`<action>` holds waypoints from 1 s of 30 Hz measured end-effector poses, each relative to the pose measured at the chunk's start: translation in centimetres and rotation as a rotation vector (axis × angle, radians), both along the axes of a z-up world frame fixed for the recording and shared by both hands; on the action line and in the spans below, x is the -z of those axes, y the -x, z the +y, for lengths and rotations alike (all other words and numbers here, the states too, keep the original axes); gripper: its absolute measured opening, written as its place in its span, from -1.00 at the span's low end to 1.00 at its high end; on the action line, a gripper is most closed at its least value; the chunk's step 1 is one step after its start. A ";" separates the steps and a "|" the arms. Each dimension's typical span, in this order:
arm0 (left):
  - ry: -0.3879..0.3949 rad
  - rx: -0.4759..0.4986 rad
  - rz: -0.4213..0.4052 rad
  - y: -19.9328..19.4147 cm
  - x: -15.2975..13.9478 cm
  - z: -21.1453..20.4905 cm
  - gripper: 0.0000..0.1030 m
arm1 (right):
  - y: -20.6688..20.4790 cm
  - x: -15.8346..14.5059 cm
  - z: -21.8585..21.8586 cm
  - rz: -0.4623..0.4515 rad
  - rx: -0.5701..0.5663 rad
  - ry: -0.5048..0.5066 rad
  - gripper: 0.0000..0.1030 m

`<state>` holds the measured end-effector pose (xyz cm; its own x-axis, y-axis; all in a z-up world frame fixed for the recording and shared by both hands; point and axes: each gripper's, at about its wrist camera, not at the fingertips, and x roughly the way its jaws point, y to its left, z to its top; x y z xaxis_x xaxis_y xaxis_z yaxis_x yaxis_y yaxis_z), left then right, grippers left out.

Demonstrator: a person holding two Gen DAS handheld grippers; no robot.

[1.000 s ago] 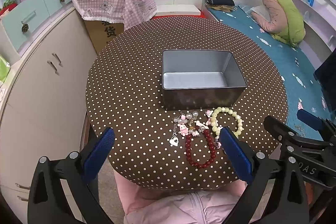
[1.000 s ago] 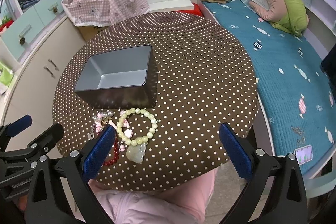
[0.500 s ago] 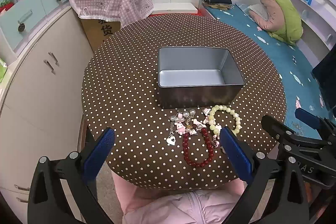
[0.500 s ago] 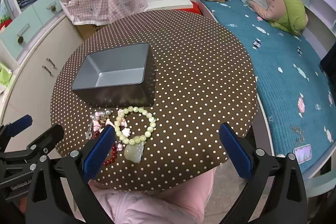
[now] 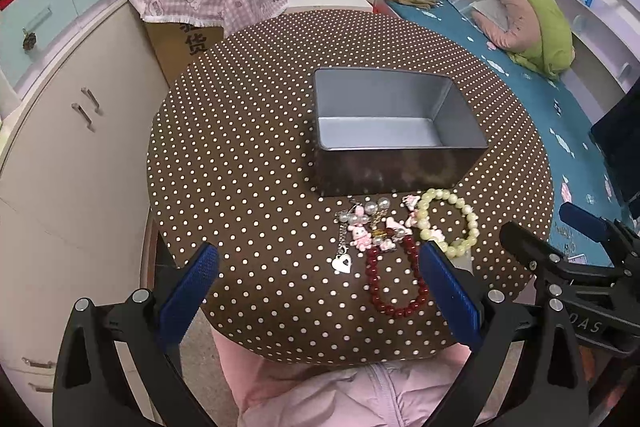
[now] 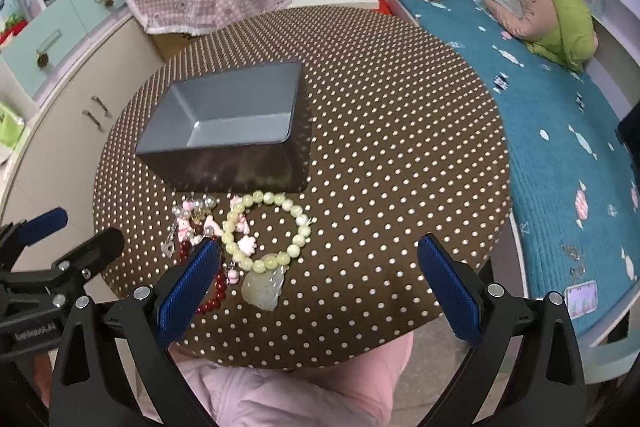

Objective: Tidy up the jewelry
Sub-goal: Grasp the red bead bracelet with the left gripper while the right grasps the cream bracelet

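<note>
Left gripper and right gripper: jaws spread, holding nothing; rectangular grey metal tin at frame centre; pale green bead bracelet just below it; dark red bead bracelet lower centre.

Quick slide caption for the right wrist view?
Open right gripper hovers over the green bead bracelet beside the empty metal tin.

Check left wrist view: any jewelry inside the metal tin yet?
No, the metal tin shows only a bare floor; the red bead bracelet and pale green bead bracelet lie on the tablecloth before it.
</note>
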<state>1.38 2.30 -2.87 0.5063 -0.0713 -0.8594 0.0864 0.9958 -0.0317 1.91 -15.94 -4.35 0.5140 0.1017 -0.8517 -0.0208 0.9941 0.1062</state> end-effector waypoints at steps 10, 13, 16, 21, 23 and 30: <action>0.051 0.022 0.096 -1.6 3.5 1.5 0.82 | -1.5 3.2 0.9 0.063 -0.005 0.041 0.85; 0.058 0.028 0.121 -2.1 4.3 1.6 0.81 | -2.6 3.8 0.7 0.062 0.023 0.054 0.79; 0.046 0.034 0.147 -2.6 5.2 1.6 0.69 | -3.5 4.5 0.7 0.080 0.033 0.066 0.53; 0.032 0.037 0.165 -3.3 5.8 1.3 0.68 | -5.0 5.8 1.4 0.104 0.012 0.088 0.37; 0.030 0.059 0.153 -3.4 5.5 0.8 0.68 | -5.3 5.8 1.8 0.094 -0.001 0.097 0.28; 0.022 0.204 0.214 -3.0 6.2 -2.2 0.61 | -4.8 5.6 3.4 0.051 -0.100 0.089 -0.46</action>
